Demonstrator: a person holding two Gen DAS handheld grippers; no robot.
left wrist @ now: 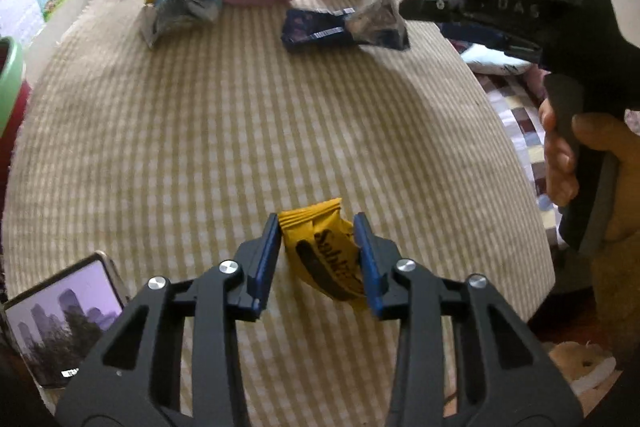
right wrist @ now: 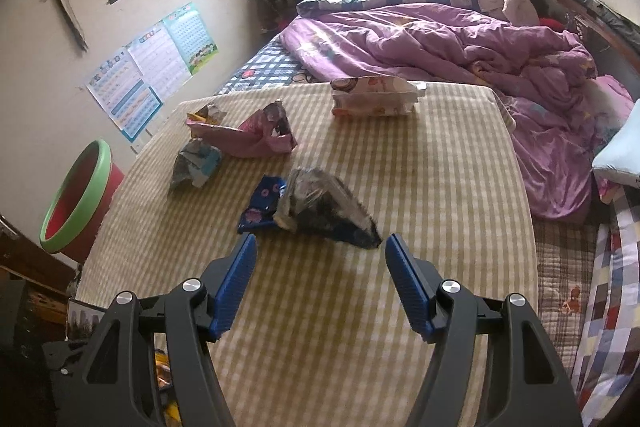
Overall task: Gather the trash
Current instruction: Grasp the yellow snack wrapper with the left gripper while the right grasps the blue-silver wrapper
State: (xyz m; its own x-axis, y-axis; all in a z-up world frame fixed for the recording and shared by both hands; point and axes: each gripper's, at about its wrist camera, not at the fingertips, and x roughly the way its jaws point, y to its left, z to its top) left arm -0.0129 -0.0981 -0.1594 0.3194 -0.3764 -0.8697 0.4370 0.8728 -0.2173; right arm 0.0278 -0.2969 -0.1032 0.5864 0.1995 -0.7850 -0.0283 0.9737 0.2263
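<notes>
My left gripper (left wrist: 318, 227) is shut on a yellow snack wrapper (left wrist: 324, 251) with black lettering, held over the yellow checked mat (left wrist: 240, 131). My right gripper (right wrist: 320, 247) is open and empty, just short of a dark crumpled wrapper (right wrist: 328, 211) that lies next to a blue flowered wrapper (right wrist: 262, 205). Farther back lie a grey-blue crumpled wrapper (right wrist: 196, 163), a pink bag (right wrist: 248, 137) and a white printed pack (right wrist: 374, 95). The right gripper's body (left wrist: 500, 11) shows at the upper right of the left wrist view, over the dark wrapper (left wrist: 344, 27).
A red bin with a green rim (right wrist: 76, 195) stands left of the mat. A purple duvet (right wrist: 460, 43) is heaped on the bed behind and to the right. A phone with a city picture (left wrist: 64, 315) lies at the mat's near left corner. Posters (right wrist: 152, 63) hang on the left wall.
</notes>
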